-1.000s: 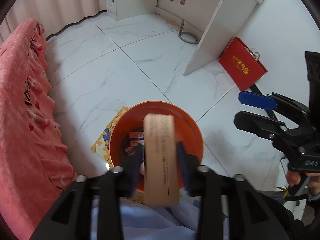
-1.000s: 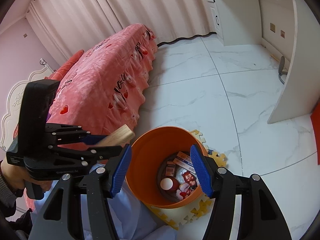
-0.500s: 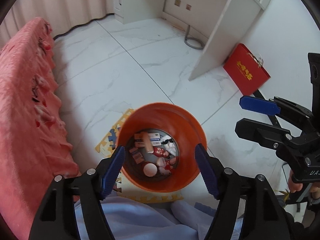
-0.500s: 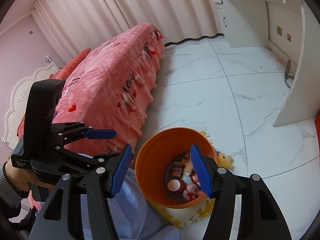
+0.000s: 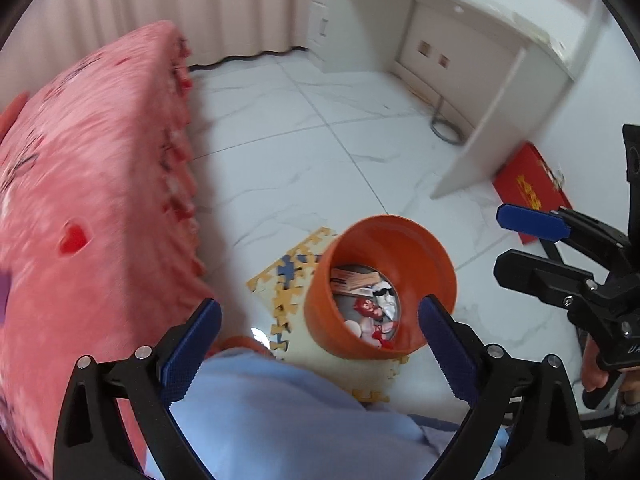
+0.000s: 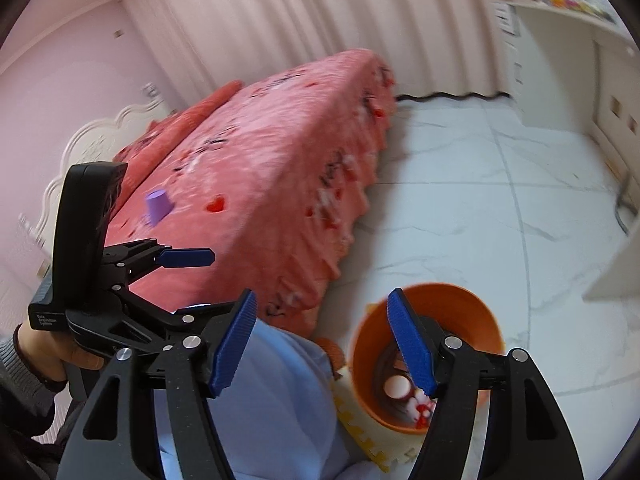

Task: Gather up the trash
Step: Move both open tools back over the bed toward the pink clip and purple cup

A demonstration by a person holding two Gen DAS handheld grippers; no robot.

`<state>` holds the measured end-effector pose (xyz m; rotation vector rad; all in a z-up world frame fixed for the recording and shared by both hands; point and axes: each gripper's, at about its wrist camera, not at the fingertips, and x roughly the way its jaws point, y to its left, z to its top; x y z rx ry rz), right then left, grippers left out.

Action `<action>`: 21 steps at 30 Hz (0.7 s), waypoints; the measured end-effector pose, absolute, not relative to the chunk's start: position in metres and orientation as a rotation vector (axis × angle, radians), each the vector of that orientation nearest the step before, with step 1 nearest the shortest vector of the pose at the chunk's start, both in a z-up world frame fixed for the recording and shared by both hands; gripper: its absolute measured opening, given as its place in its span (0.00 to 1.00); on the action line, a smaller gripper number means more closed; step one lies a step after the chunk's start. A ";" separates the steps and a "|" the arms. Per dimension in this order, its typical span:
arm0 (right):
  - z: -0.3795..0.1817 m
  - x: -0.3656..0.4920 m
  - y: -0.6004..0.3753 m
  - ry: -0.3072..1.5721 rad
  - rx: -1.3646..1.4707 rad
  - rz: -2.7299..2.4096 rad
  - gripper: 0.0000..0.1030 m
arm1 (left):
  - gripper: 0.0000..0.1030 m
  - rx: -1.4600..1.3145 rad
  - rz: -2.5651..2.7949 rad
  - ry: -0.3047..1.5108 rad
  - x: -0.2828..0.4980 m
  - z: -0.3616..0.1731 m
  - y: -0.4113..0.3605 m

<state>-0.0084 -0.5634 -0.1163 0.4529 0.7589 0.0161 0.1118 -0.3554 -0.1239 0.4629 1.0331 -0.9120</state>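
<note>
Bucket [image 5: 424, 248] on mat [image 5: 280, 276] beside bed [image 5: 100, 184]

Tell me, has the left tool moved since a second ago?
Yes. The left tool swung leftward toward the pink bed; the orange bin, once centred between its fingers, now sits right.

Your bed cover [image 5: 92, 208] was smeared by motion blur, its pattern unreadable. One of your right fingers [image 6: 412, 344] hid part of the trash in the orange bucket [image 6: 476, 320], and the wrappers there were too small to read. The red bag [image 5: 532, 184] stood partly behind your right gripper [image 5: 532, 240].
</note>
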 end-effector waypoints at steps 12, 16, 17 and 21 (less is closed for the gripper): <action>-0.081 0.056 -0.455 0.760 0.310 0.276 0.66 | 0.94 0.319 -0.692 0.991 0.128 -0.089 -0.235; -0.070 0.079 -0.416 0.753 0.271 0.350 0.68 | 0.94 0.259 -0.618 0.980 0.132 -0.082 -0.191; -0.068 0.083 -0.408 0.753 0.264 0.364 0.68 | 0.94 0.247 -0.596 0.975 0.134 -0.080 -0.180; -0.062 0.106 -0.366 0.754 0.229 0.441 0.68 | 0.94 0.185 -0.499 0.972 0.146 -0.077 -0.133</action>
